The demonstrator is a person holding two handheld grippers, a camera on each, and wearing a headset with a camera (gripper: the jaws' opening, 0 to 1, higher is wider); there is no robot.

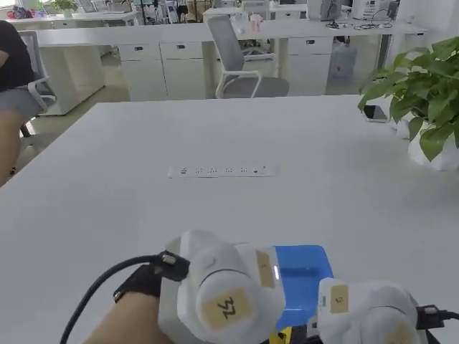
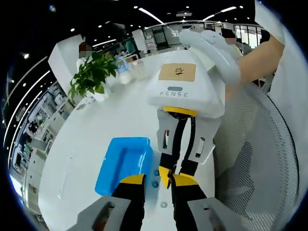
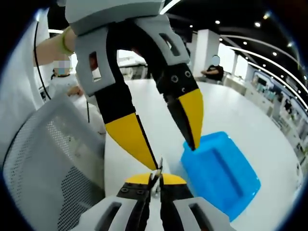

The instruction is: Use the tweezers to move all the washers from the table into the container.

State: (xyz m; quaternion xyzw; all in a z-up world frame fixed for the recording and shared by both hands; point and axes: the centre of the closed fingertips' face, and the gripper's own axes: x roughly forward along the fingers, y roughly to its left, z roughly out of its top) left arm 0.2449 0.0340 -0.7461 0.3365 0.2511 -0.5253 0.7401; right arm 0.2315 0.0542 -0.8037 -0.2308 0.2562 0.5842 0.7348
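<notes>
Nearest the person, on the near side of the blue container (image 2: 122, 163), the two grippers meet nose to nose. The right gripper (image 3: 157, 183) is clenched on a thin metal sliver, most likely the tweezers (image 3: 158, 173), whose point juts out just past its yellow tips. The left gripper (image 3: 175, 158) faces it with jaws spread wide, gripping nothing, one yellow tip close to the tweezers' point. That pose reads as steadying or re-seating the tool before picking, though I cannot say which.

Just in front of the container's near wall, a few small washers (image 2: 163, 204) lie on the white table (image 1: 323, 186), right under the meeting jaws. The tool is thus held where the work is. The container's floor looks bare, so I judge the transfer hardly begun.

Beyond the container a power strip (image 1: 222, 170) lies flat mid-table, well apart. Farther right of it stands a potted plant (image 1: 423, 93).
</notes>
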